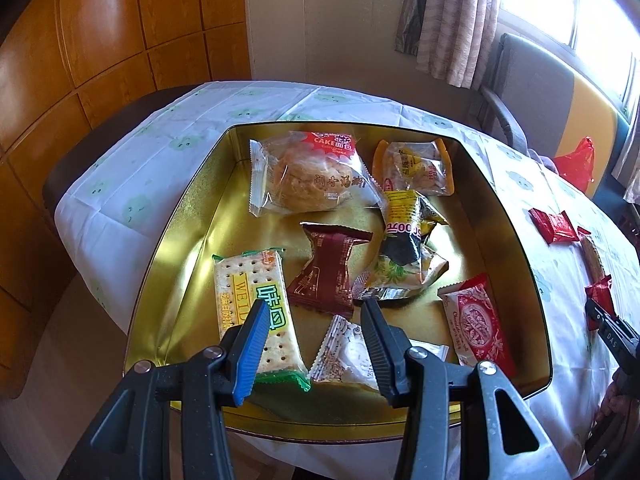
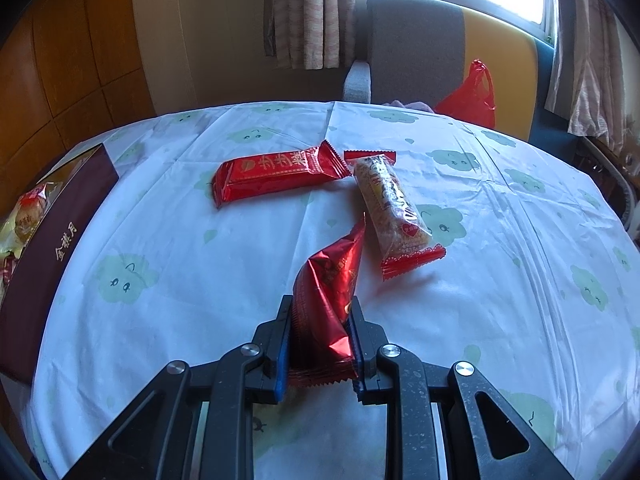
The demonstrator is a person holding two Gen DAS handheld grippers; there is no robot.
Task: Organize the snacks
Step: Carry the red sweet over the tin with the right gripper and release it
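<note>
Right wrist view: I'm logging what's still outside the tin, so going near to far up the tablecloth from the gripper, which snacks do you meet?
Red foil packet clamped in the right gripper → clear rice-bar packet with red ends → long red wrapper.

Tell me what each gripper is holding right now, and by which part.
The right gripper pinches a red foil snack packet at its near end, by the crimped seam. The left gripper holds nothing, open above the gold tin.

Home dining room: curtains (image 2: 312,12), armchair (image 2: 412,40), clothed table (image 2: 500,240), wood panelling (image 1: 100,40).
</note>
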